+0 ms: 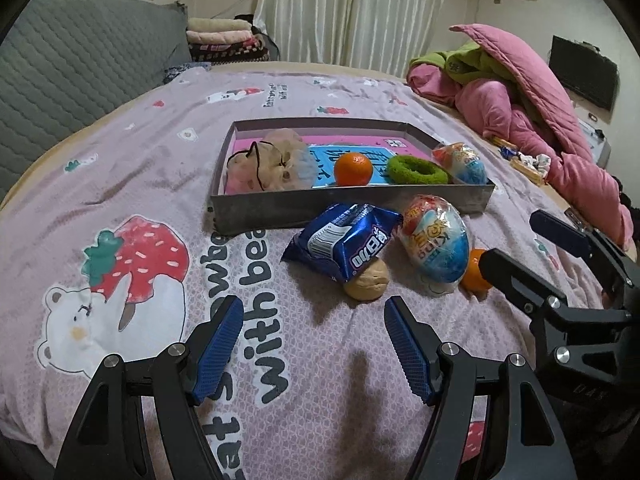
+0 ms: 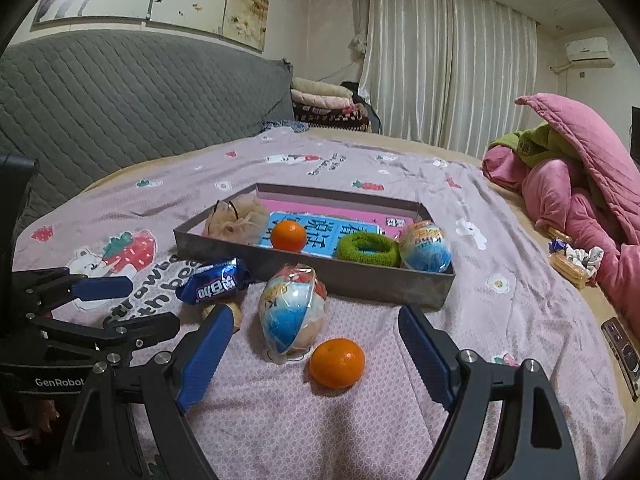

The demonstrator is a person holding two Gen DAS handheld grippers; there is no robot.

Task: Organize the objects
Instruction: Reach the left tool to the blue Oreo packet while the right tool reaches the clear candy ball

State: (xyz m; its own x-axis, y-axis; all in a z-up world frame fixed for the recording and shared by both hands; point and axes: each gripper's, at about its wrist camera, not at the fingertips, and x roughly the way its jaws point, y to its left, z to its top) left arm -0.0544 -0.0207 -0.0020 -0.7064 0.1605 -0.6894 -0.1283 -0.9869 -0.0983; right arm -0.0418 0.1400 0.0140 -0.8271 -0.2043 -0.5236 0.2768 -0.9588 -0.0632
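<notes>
Scattered objects lie on a bed (image 1: 120,168) covered by a mauve sheet printed with white bears and red strawberries, where part of the large dark lettering reads "with bea". Behind it stand a grey quilted headboard (image 2: 120,104), a pale curtain (image 2: 440,60) and a wall air conditioner (image 2: 588,50); a heap of pink quilted bedding (image 1: 532,120) with a green blanket lies at the right.

A shallow grey rectangular tray (image 1: 352,200) with a pink and blue printed sheet on its floor (the characters are too small to read) sits mid-bed. Inside it are a beige frilly mesh pouch (image 1: 276,164), an orange mandarin (image 1: 353,169), a green fuzzy hair ring (image 1: 418,170) and a foil-wrapped toy egg (image 1: 464,162) in the right corner.

In front of the tray, outside it, lie a blue snack packet (image 1: 344,240) with white lettering, propped on a tan walnut (image 1: 366,282), then a second red, white and blue wrapped egg (image 1: 436,238), and a second mandarin (image 2: 337,362).

The left gripper (image 1: 314,344) has its blue-padded jaws spread with nothing between them, just short of the walnut and packet. The right gripper (image 2: 316,350) also has its jaws spread, hovering at either side of the loose mandarin and egg without touching them. A "GenRobot" label shows on the left gripper's body in the right wrist view.
</notes>
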